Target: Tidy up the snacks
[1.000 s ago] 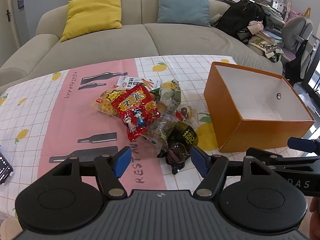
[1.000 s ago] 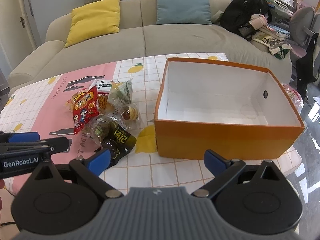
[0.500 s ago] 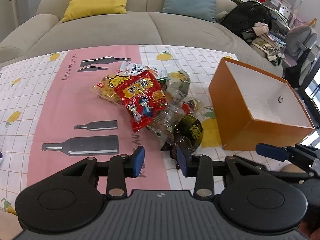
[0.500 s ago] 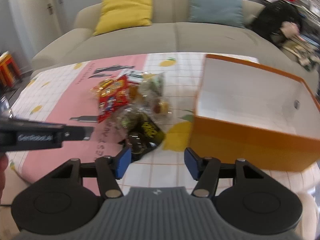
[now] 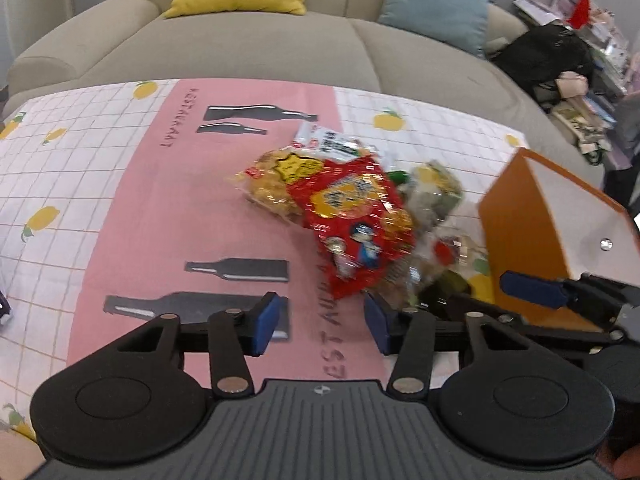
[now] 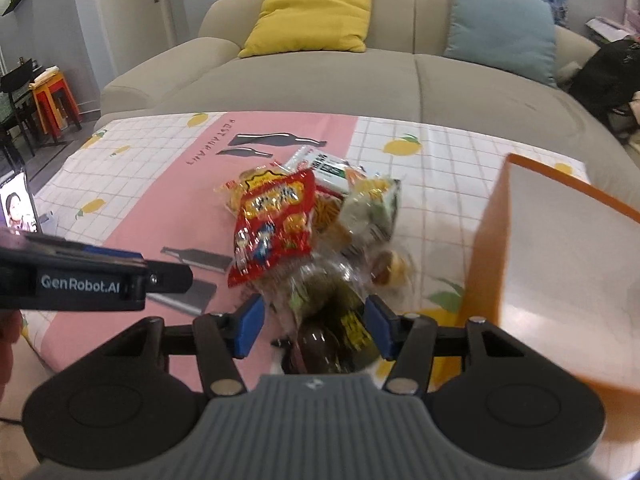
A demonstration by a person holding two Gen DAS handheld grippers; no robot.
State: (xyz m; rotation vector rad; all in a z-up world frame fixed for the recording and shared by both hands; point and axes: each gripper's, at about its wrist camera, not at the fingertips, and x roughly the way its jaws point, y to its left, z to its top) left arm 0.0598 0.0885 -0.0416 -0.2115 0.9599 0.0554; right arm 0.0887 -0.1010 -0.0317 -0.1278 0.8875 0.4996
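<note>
Left wrist view: you are holding the left gripper (image 5: 324, 322) low over the pink strip of the tablecloth (image 5: 132, 216), its blue pads (image 5: 266, 322) standing apart with nothing between them. The snack pile (image 5: 360, 220) is lying just beyond and slightly right of the pads. A red packet (image 5: 356, 220) is resting on top of the pile, overlapping a yellow bag (image 5: 276, 184) at its far left; a white packet (image 5: 328, 140) is showing at the far edge, and a greenish bag (image 5: 436, 184) is lying to the right. The orange box (image 5: 520, 236) is standing open at the right, just beside the pile. The right gripper (image 5: 532, 290) is reaching in from the right, in front of the box.

Right wrist view: you are holding the right gripper (image 6: 314, 322) at the near end of the pile, its pads (image 6: 250, 322) spread on either side of a dark packet (image 6: 340, 320). Whether the pads are touching that packet cannot be told; motion blur is softening this area. The red packet (image 6: 276, 224) is lying farther left, the greenish bag (image 6: 372, 208) farther right, and the white packet (image 6: 324, 166) beyond both. The box (image 6: 484, 264) is filling the right side, its white interior facing you. The left gripper (image 6: 92, 276) is crossing the left edge. A sofa (image 6: 320, 76) with a yellow cushion (image 6: 312, 16) and a blue cushion (image 6: 500, 28) is standing behind the table.
</note>
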